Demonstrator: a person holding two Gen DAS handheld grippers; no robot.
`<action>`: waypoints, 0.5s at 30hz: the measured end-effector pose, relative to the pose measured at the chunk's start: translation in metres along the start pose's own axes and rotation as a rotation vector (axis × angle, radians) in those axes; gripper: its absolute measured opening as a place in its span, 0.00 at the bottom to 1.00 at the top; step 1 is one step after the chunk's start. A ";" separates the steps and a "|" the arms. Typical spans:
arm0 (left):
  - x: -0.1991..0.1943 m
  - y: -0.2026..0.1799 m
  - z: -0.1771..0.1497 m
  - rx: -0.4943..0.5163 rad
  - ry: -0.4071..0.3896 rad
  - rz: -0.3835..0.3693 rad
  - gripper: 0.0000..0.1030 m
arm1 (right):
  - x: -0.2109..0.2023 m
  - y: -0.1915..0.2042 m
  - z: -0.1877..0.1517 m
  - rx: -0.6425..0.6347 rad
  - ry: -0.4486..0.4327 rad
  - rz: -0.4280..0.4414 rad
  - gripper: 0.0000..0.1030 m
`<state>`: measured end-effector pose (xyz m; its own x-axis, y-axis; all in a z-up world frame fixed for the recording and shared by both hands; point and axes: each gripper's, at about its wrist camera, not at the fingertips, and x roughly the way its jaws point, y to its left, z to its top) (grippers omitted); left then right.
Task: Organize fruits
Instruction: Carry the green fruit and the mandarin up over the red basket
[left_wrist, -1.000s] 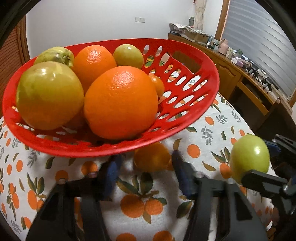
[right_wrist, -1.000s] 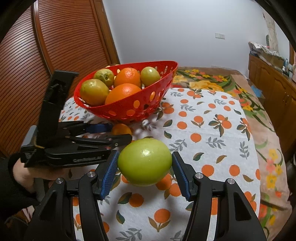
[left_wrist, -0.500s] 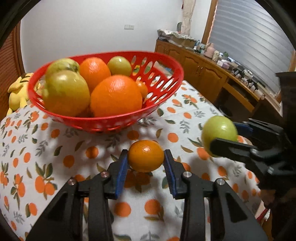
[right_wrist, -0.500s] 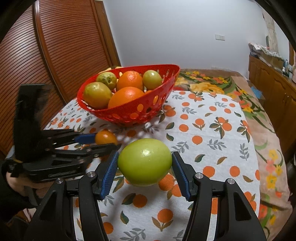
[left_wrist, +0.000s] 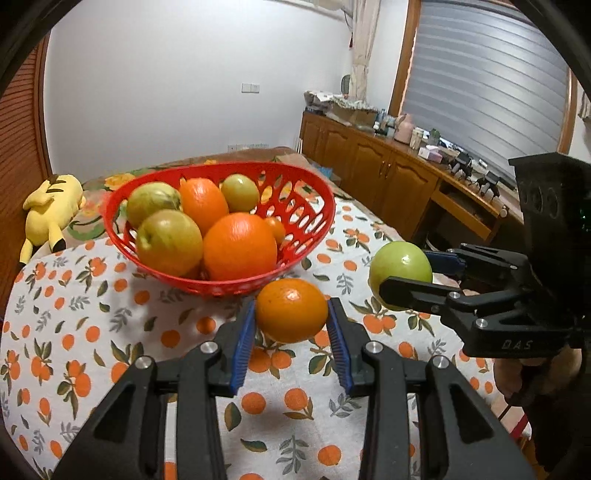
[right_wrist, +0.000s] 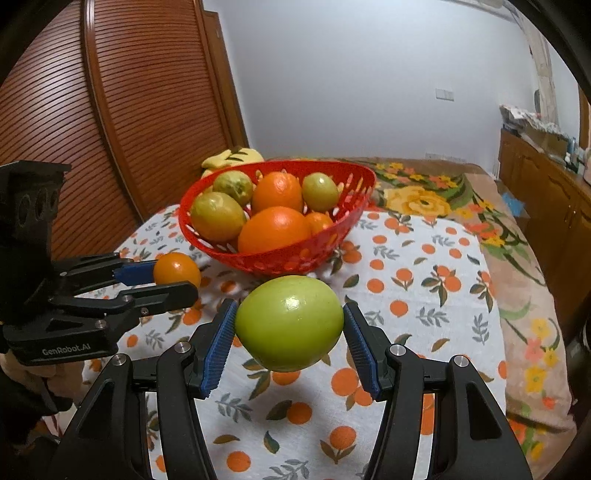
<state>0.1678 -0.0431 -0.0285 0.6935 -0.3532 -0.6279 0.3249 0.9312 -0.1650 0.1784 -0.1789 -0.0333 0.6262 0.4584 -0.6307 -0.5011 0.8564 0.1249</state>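
A small orange (left_wrist: 291, 309) hangs above the tablecloth, and my left gripper (left_wrist: 291, 334) is shut on it between blue pads. A green apple (right_wrist: 290, 323) is held the same way, with my right gripper (right_wrist: 290, 345) shut on it. In the left wrist view the apple (left_wrist: 400, 271) and the right gripper (left_wrist: 413, 278) show at the right. In the right wrist view the small orange (right_wrist: 176, 268) and the left gripper (right_wrist: 168, 278) show at the left. Beyond both stands a red perforated basket (left_wrist: 310, 236) (right_wrist: 325, 243) with oranges and green fruits.
The table wears a white cloth (left_wrist: 92, 317) printed with oranges. A yellow plush toy (left_wrist: 51, 206) lies at the far left edge. Wooden cabinets (left_wrist: 388, 181) run along the right wall, and a slatted wooden door (right_wrist: 122, 110) stands to the left.
My left gripper closed on the small orange beside the basket and lifted it up and back from the basket. The right gripper rose slightly, still holding the apple.
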 end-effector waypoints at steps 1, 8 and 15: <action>-0.003 0.003 0.000 -0.001 -0.005 0.000 0.35 | -0.001 0.001 0.001 -0.003 -0.004 -0.001 0.58; -0.016 0.009 0.008 -0.011 -0.045 0.004 0.35 | -0.011 0.008 0.013 -0.026 -0.033 -0.004 0.58; -0.029 0.016 0.016 -0.019 -0.083 0.016 0.35 | -0.013 0.010 0.026 -0.047 -0.053 -0.013 0.58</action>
<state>0.1629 -0.0195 -0.0013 0.7499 -0.3438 -0.5652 0.3016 0.9381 -0.1705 0.1811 -0.1697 -0.0038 0.6628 0.4604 -0.5905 -0.5196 0.8507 0.0801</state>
